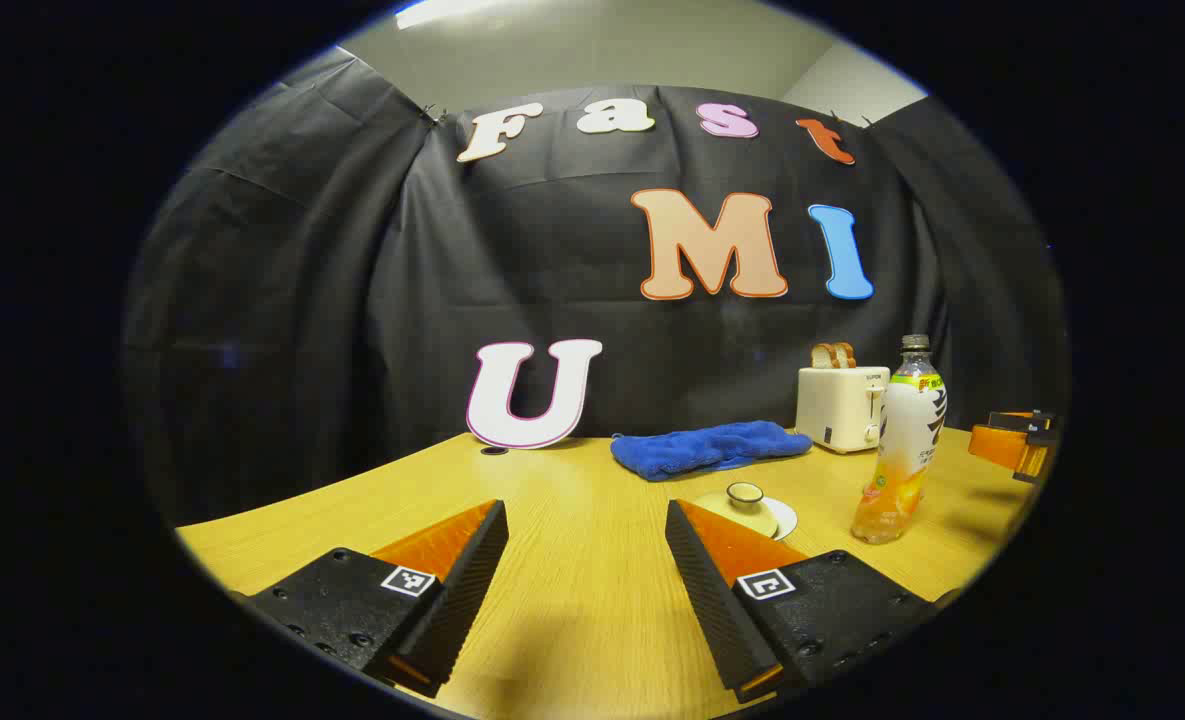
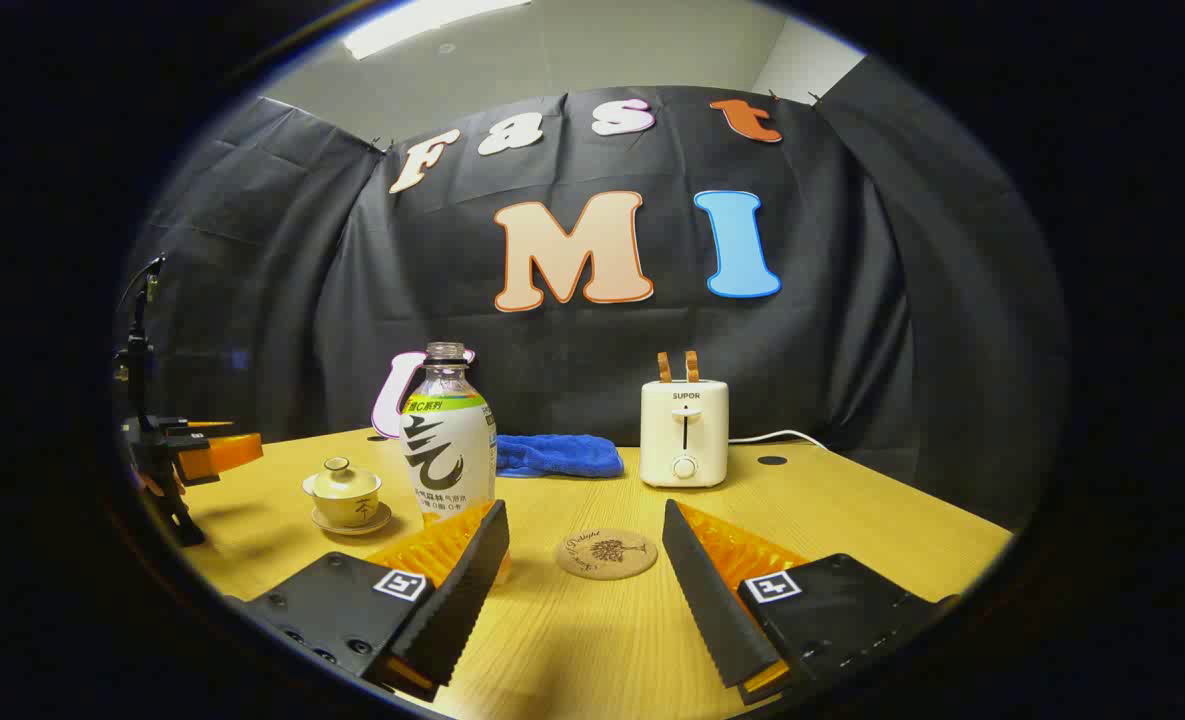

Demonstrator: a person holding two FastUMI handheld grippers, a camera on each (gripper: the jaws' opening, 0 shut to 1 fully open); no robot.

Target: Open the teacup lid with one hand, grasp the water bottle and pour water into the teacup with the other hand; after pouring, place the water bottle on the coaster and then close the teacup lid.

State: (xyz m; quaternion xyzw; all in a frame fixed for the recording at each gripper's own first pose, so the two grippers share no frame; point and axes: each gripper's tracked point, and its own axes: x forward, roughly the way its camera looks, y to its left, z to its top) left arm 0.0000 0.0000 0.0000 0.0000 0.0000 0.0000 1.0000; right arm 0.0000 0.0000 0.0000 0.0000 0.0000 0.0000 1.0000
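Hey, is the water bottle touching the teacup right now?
Apart. The right gripper view shows bare table between the water bottle and the teacup on its saucer; the left gripper view shows a gap too.

Lidded pale teacup (image 2: 341, 492) lower left, uncapped water bottle (image 2: 447, 440) upright beside it, round coaster (image 2: 606, 553) bottom centre
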